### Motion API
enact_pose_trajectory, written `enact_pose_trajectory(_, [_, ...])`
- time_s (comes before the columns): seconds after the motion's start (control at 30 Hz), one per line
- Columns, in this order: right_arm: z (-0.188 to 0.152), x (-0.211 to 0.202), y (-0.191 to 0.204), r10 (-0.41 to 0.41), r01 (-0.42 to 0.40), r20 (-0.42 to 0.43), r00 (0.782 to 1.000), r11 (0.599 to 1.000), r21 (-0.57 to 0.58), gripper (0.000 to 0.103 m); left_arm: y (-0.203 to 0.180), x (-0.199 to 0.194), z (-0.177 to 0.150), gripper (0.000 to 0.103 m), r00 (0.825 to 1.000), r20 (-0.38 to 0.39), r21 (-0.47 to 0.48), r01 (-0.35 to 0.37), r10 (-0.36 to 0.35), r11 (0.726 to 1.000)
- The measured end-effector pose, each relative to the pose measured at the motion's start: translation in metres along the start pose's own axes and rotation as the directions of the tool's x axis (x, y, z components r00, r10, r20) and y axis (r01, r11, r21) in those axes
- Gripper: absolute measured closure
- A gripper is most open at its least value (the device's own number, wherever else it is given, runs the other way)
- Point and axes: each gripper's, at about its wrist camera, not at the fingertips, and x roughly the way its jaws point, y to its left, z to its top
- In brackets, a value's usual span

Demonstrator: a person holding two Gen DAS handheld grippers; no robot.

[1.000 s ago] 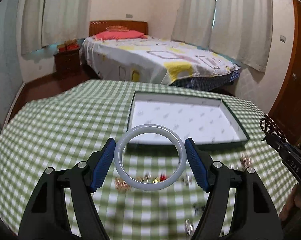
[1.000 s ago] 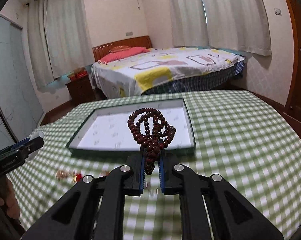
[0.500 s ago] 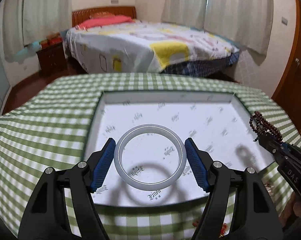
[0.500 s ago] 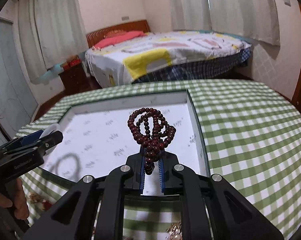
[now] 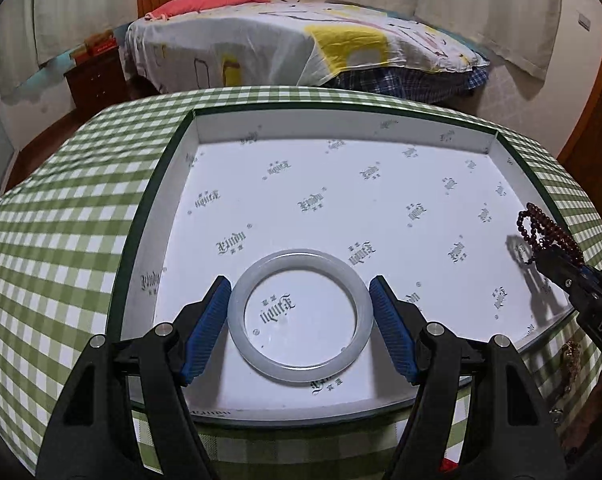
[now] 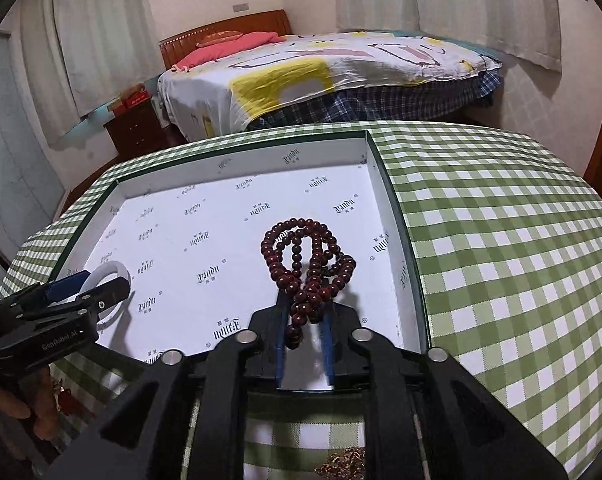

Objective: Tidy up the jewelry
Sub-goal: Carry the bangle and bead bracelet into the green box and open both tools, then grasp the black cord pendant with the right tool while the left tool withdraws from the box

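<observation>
Whereas a second ago we hovered short of the tray [image 5: 161, 208], both grippers now hang inside its walls — left gripper [image 5: 299, 316] clamping the white bangle [image 5: 299, 314] at 6 o'clock, right gripper [image 6: 305, 322] just parting around the bead string [image 6: 307, 266], bare lining toward 12.

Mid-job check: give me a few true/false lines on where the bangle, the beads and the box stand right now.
1. The left gripper holds a pale bangle between its blue fingers. True.
2. The bangle hangs over the bare checked tablecloth. False: it is over the white lining of the open box.
3. The right gripper carries a gold chain. False: dark red beads sit between its fingers, which have just been opening.
4. The beads are over the right side of the box. True.
5. The box already holds several pieces. False: apart from the bangle and beads, its lining shows only printed logos.
</observation>
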Motion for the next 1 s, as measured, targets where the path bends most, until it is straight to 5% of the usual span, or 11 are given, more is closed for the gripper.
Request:
enact_pose_trajectory(0.07, [-0.001,-0.002,0.002,-0.011,0.011,0.005,1.000,1.000,-0.006,0.047,-0.002,-0.001,-0.001,0.033,1.000,0.007,0.006,-0.001,0.001,1.000])
enact_pose_trajectory(0.53, [-0.013,-0.055,0.012,0.005,-0.007,0.097,0.995,1.000,0.018,0.046,0.004,-0.072,-0.012,0.025,0.987,0.161,-0.010,-0.005,0.007,1.000])
enact_pose_trajectory(1.0, [-0.100,-0.141,0.058,0.038,-0.028,0.142,0.989,0.997,-0.069,0.046,0.009,-0.170,-0.097,0.025,0.973,0.227,-0.028,-0.041,0.047,0.999])
